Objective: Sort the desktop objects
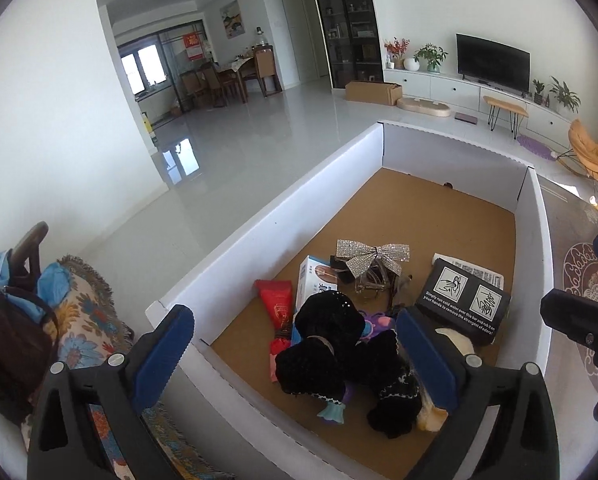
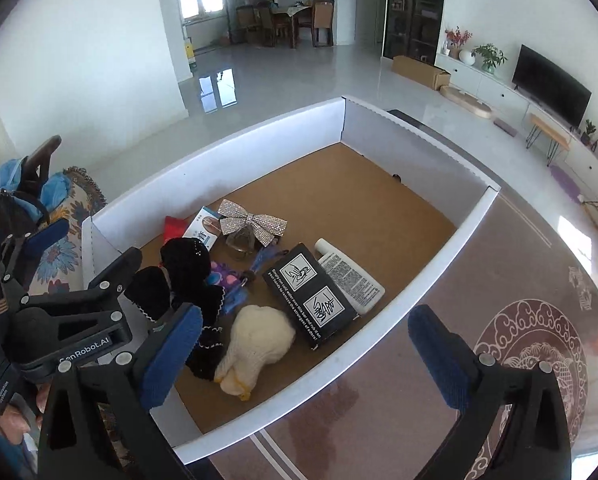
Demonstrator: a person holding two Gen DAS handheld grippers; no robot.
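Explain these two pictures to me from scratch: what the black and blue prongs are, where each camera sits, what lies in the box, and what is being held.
No robot here: a person holds a two-finger gripper in each hand, with a fisheye camera on each looking along its fingers. One picture comes from the left gripper, the other from the right gripper. Both stand open and hold nothing. Below is a white box with a brown floor, holding a sparkly bow, a black booklet, a white tube, a cream knitted item, black fabric pieces and a red tube.
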